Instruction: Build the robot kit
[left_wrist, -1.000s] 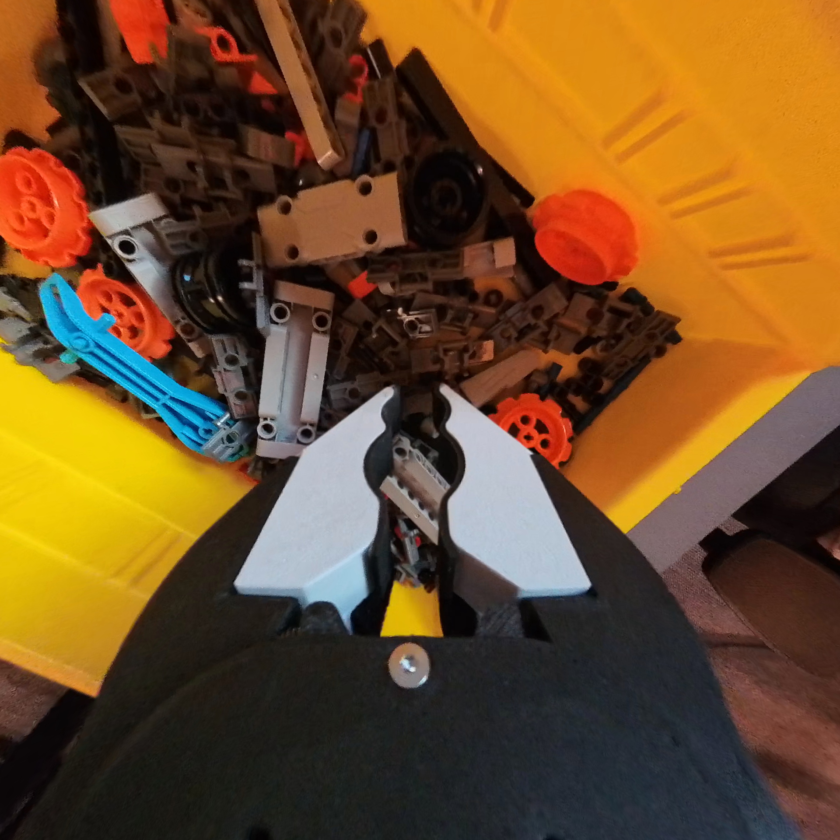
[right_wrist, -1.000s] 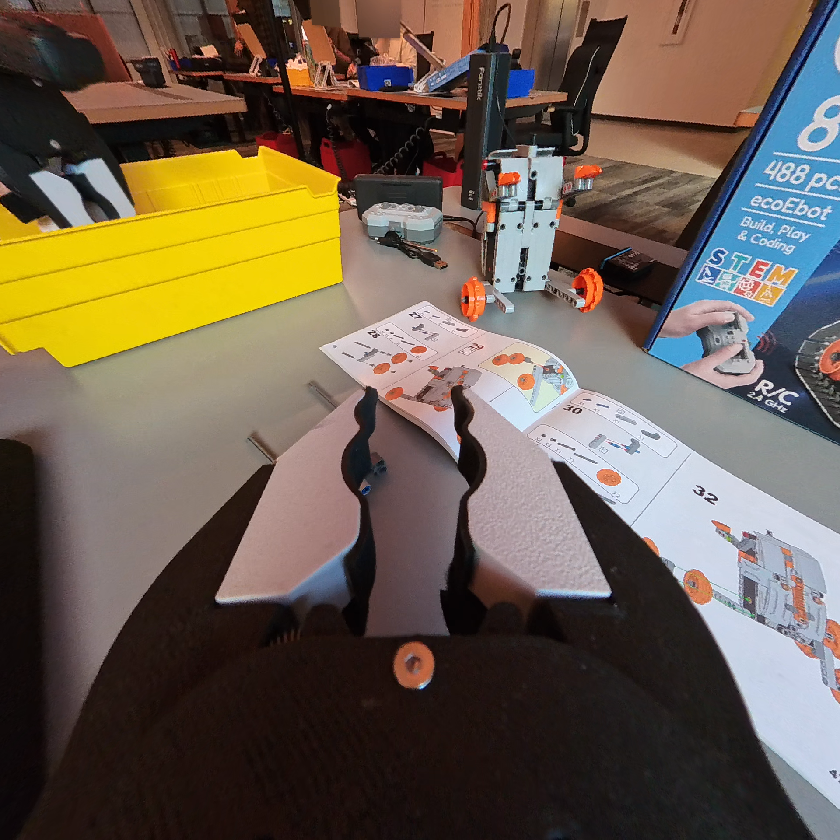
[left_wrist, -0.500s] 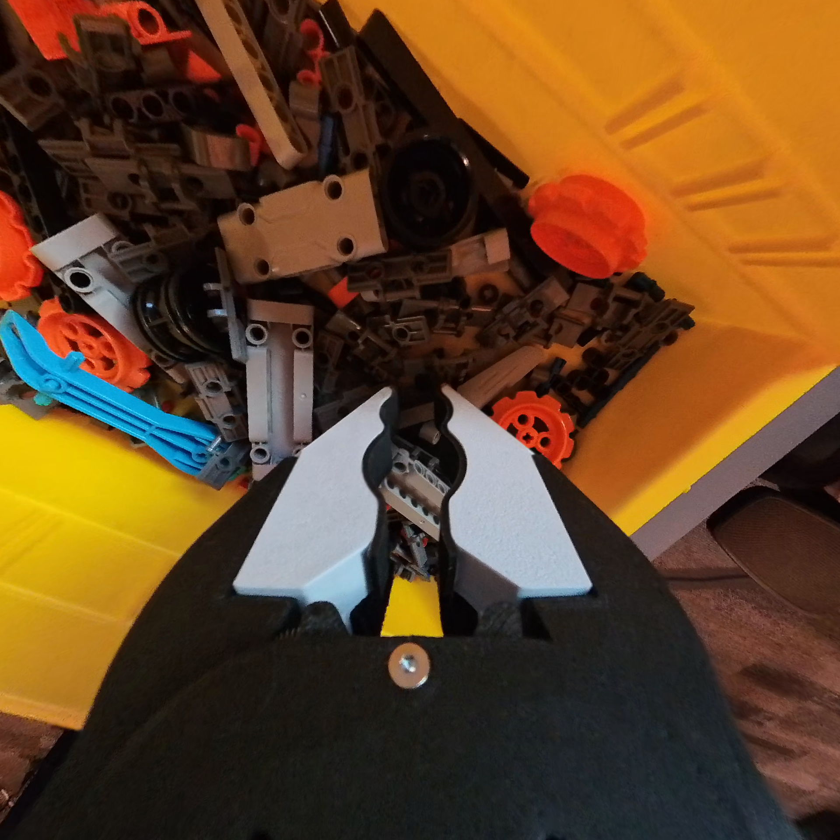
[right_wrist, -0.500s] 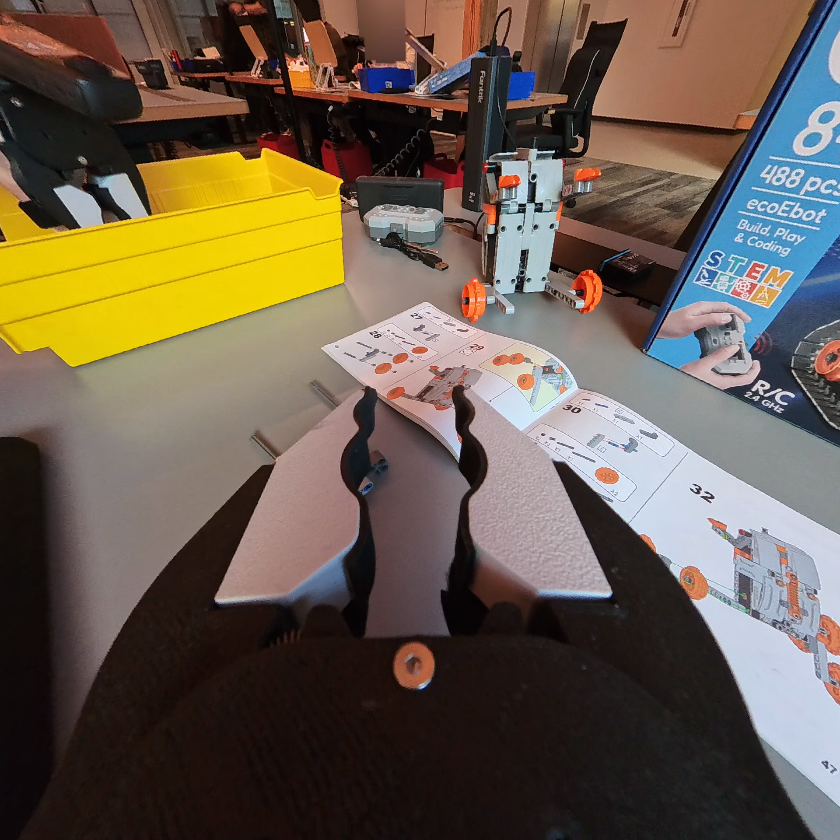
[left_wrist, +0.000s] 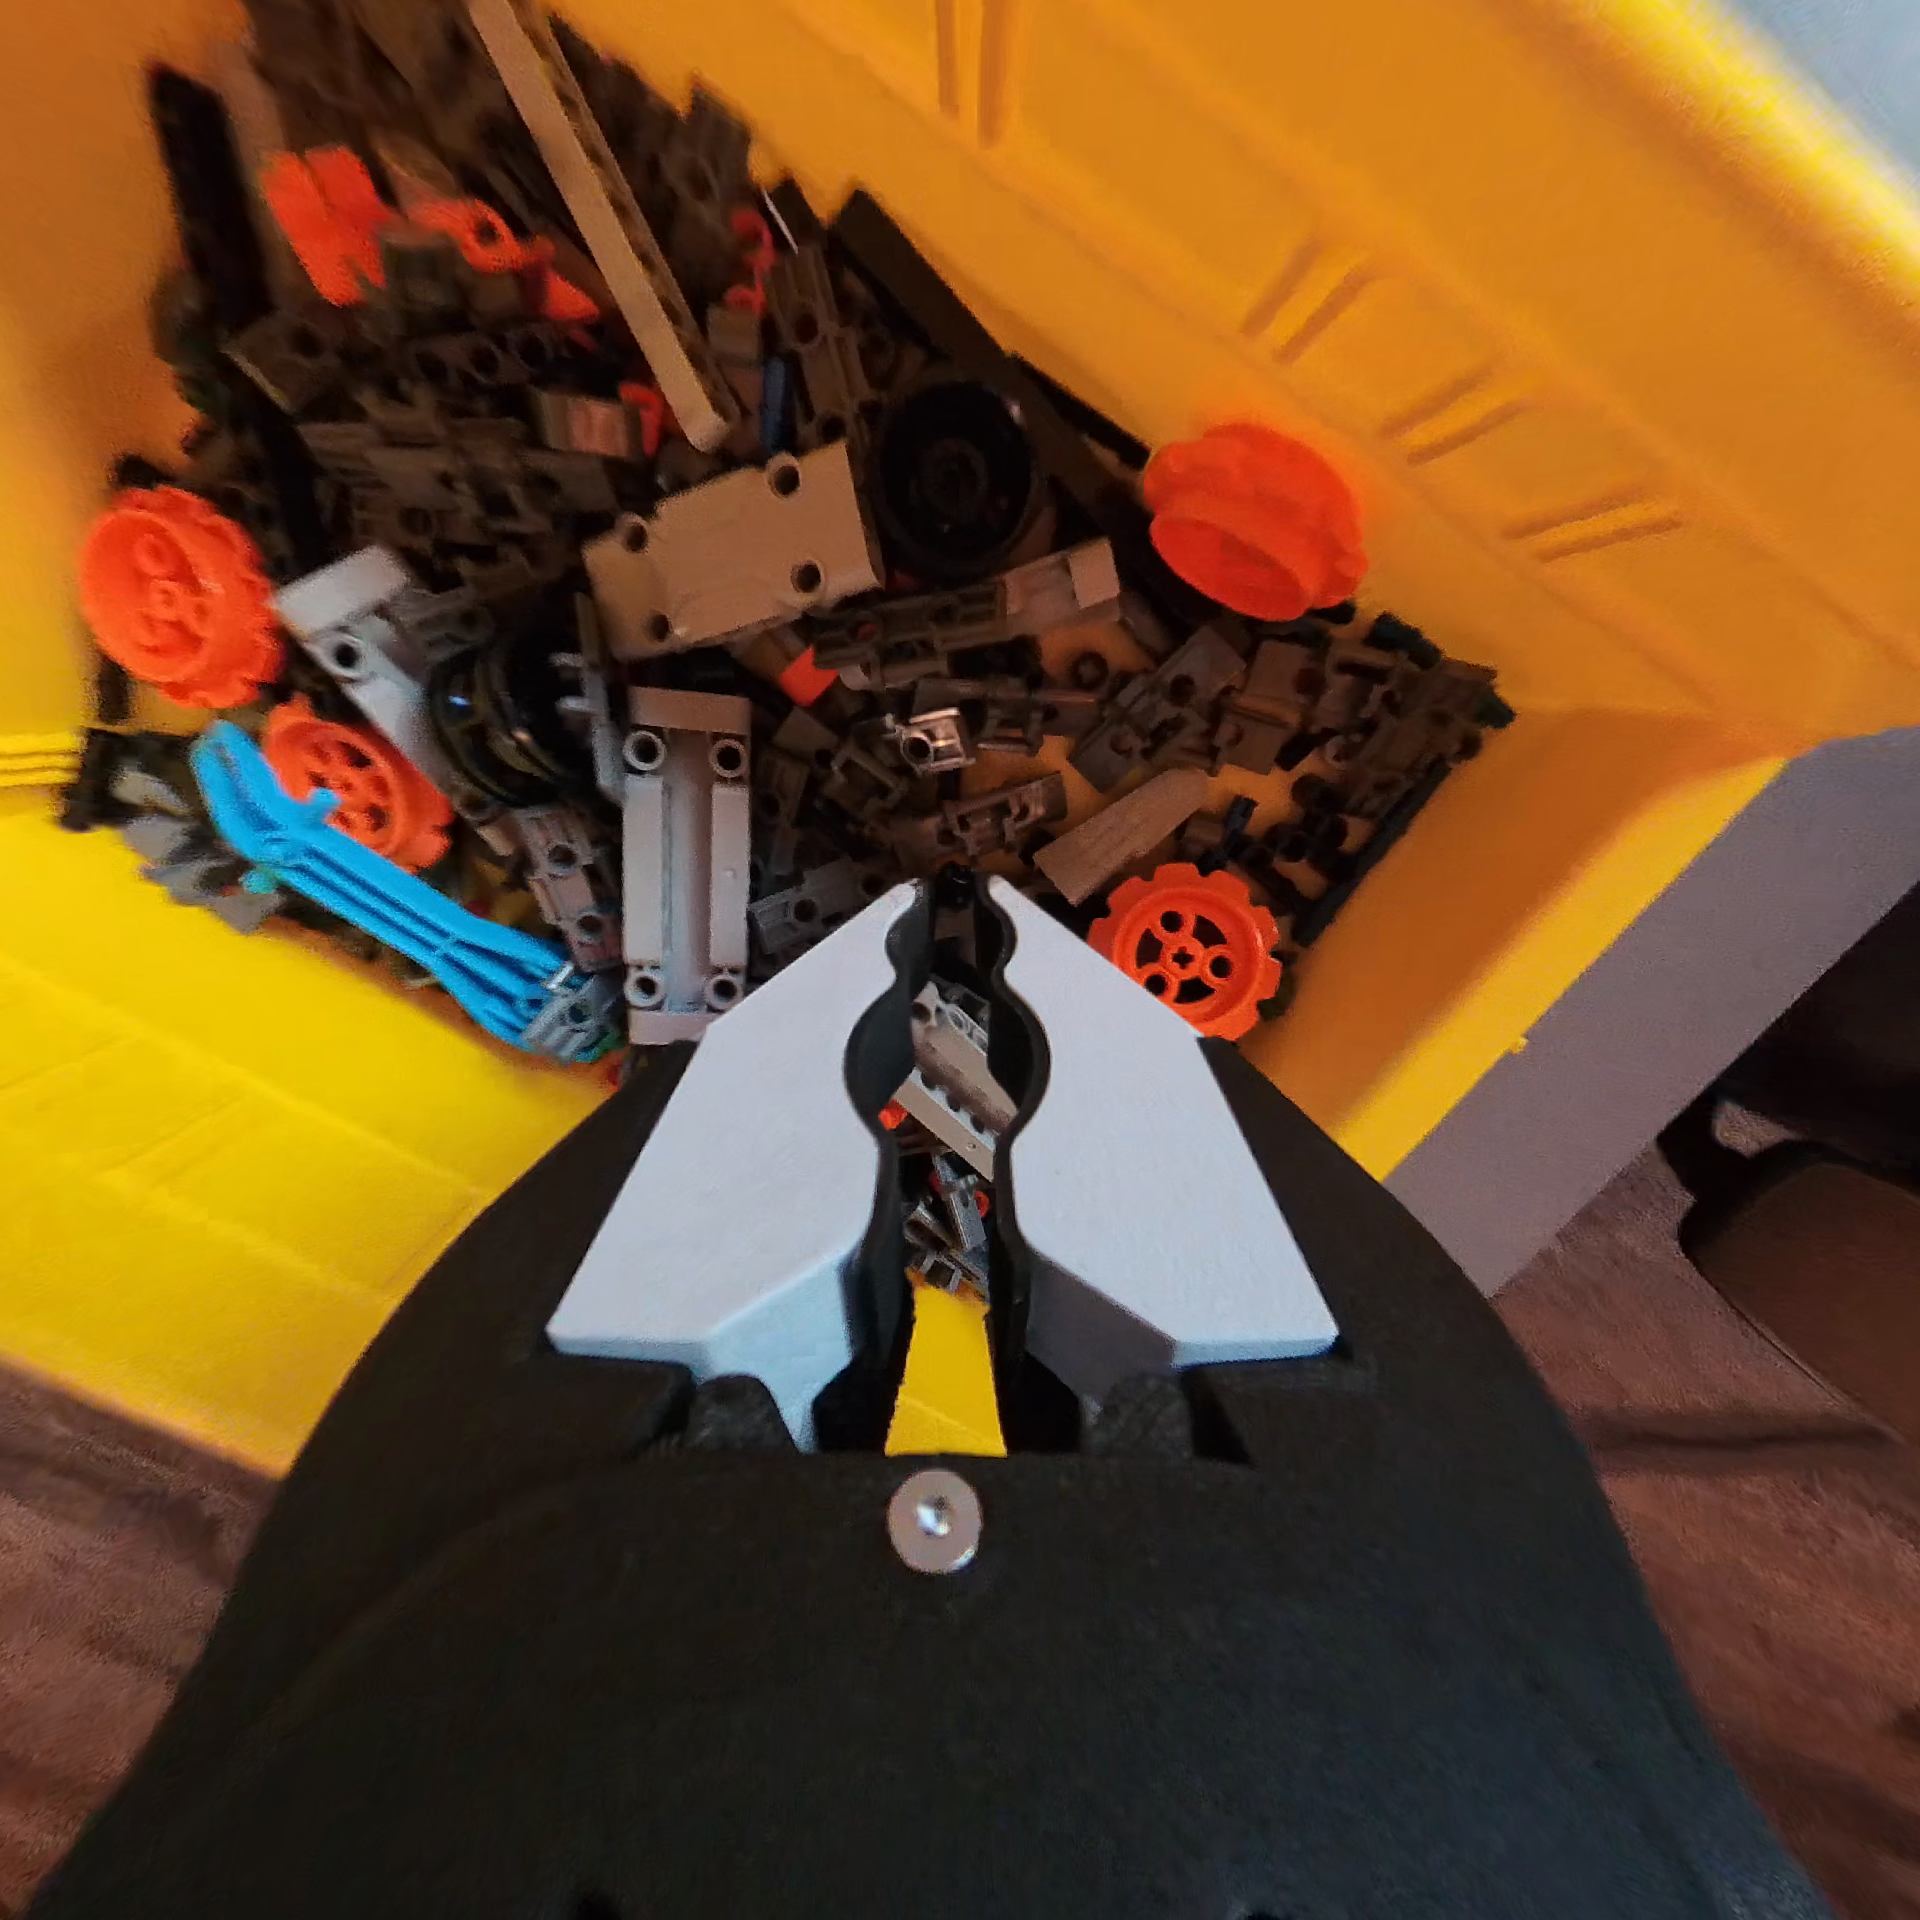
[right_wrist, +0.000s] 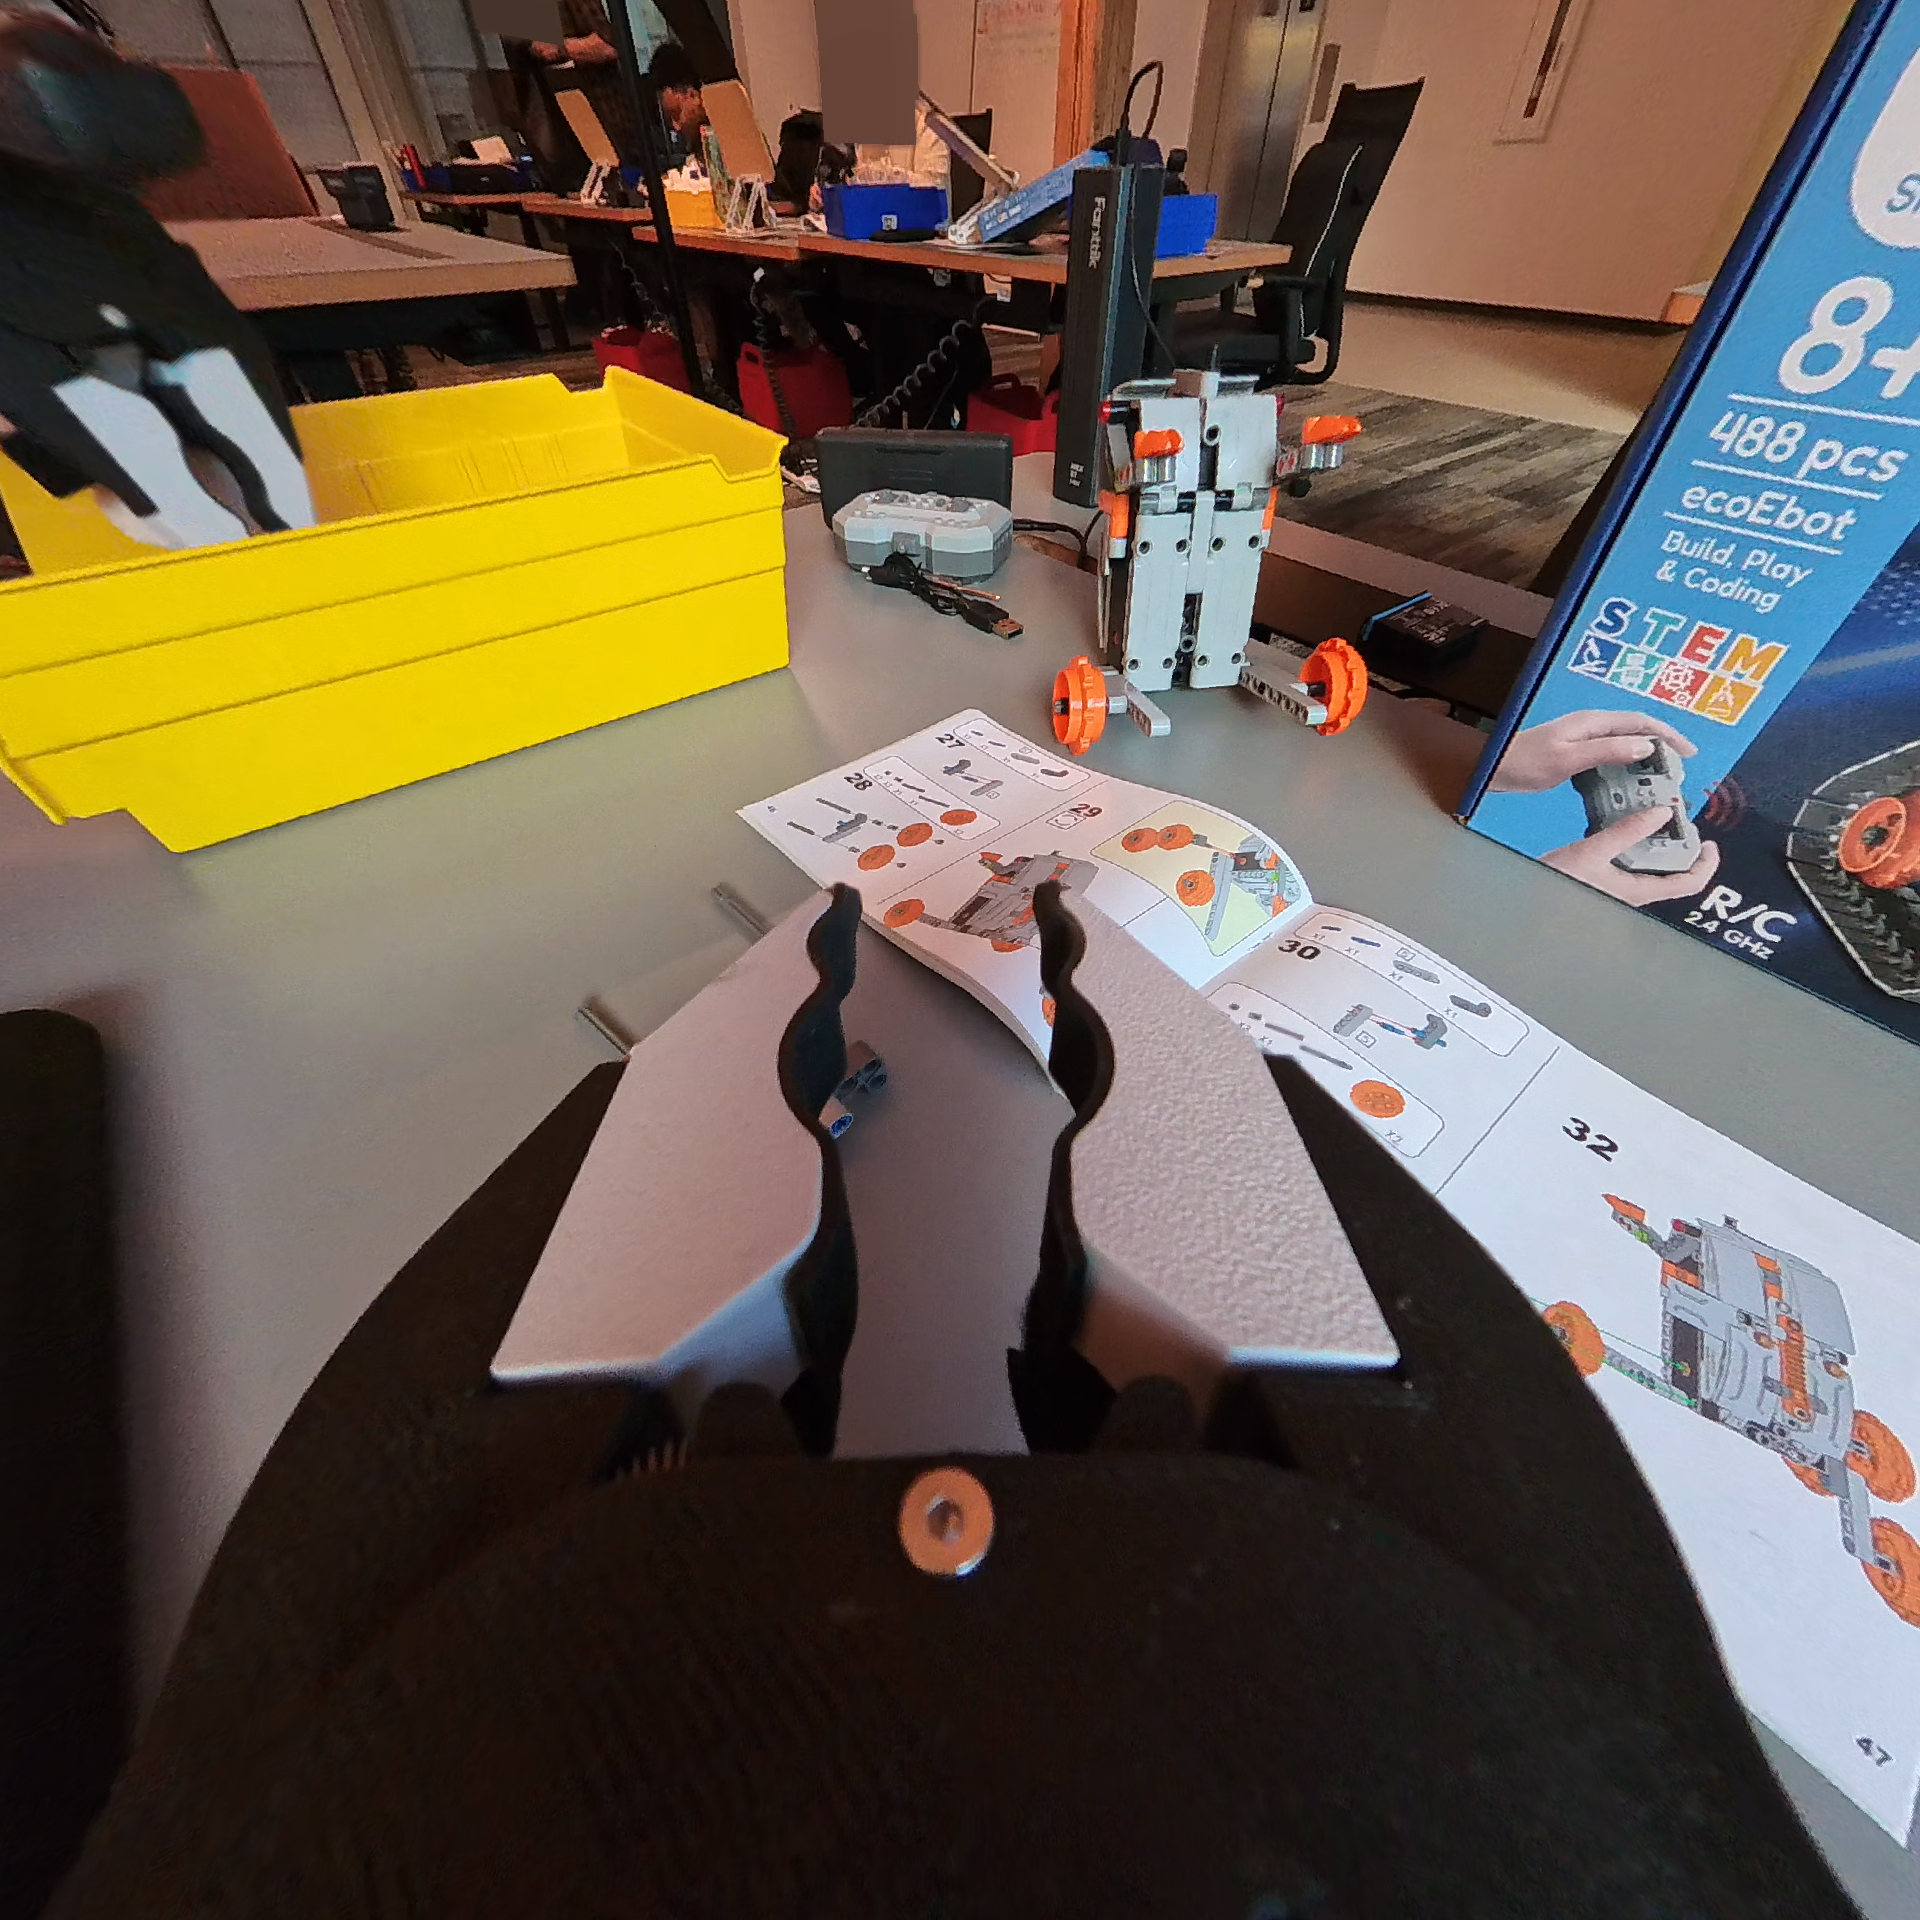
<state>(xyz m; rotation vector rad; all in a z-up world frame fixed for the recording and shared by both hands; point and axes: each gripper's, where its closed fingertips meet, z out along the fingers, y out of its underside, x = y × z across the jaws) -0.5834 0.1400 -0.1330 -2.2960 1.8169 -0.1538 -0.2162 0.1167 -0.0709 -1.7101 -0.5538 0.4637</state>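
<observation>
My left gripper hangs over a yellow bin that holds a pile of dark grey, light grey and orange building parts. Its jaws are nearly together and pinch a small black part at the tips. The view is blurred. The left gripper also shows in the right wrist view, above the bin. My right gripper is open and empty, low over the grey table. A small grey and blue connector lies on the table between its fingers.
An open instruction booklet lies right of my right gripper. A part-built grey and orange model stands behind it. A tall blue box stands at the right. Two thin metal rods lie on the table. A grey controller sits beyond the bin. Tip to tip, the grippers are about 40 cm apart.
My left gripper's jaws have closed further, onto the small black part, and the gripper has drawn back up from the pile. My right gripper has stayed in place, open.
</observation>
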